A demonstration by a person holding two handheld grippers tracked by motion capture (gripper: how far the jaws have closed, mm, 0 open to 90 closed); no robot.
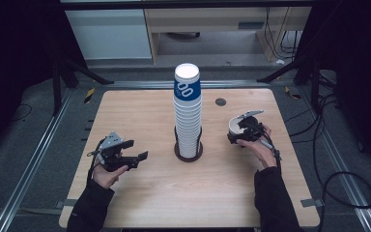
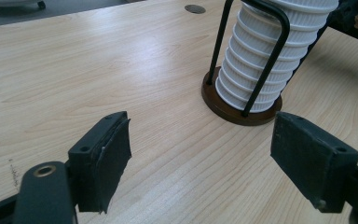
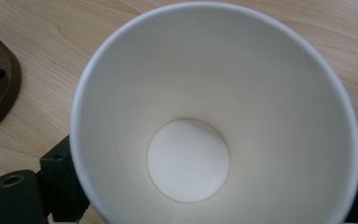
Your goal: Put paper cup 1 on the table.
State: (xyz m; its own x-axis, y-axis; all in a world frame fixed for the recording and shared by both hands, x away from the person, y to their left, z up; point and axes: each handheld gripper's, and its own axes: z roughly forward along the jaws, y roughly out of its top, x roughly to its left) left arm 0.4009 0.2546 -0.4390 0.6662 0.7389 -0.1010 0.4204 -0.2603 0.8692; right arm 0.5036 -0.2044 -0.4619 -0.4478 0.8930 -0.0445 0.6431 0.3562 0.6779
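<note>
A tall stack of white paper cups (image 1: pixel 188 116), the top one with a blue band, stands upside down in a dark wire holder (image 1: pixel 189 153) at the table's middle. In the left gripper view the cup stack (image 2: pixel 261 60) and the holder's brown base (image 2: pixel 233 109) lie ahead to the right. My left gripper (image 1: pixel 136 149) (image 2: pixel 200 158) hovers left of the stack, open and empty. A single white cup (image 1: pixel 235 125) (image 3: pixel 214 93) sits mouth up right of the stack. My right gripper (image 1: pixel 240 131) (image 3: pixel 214 184) straddles it, jaws on either side of its round wall, open.
The light wooden table (image 1: pixel 140 193) has a small dark round cap (image 1: pixel 220 102) set in it behind the stack. Black cables (image 1: pixel 328 145) trail on the floor to the right. Metal rails (image 1: pixel 34 154) run along the table's sides.
</note>
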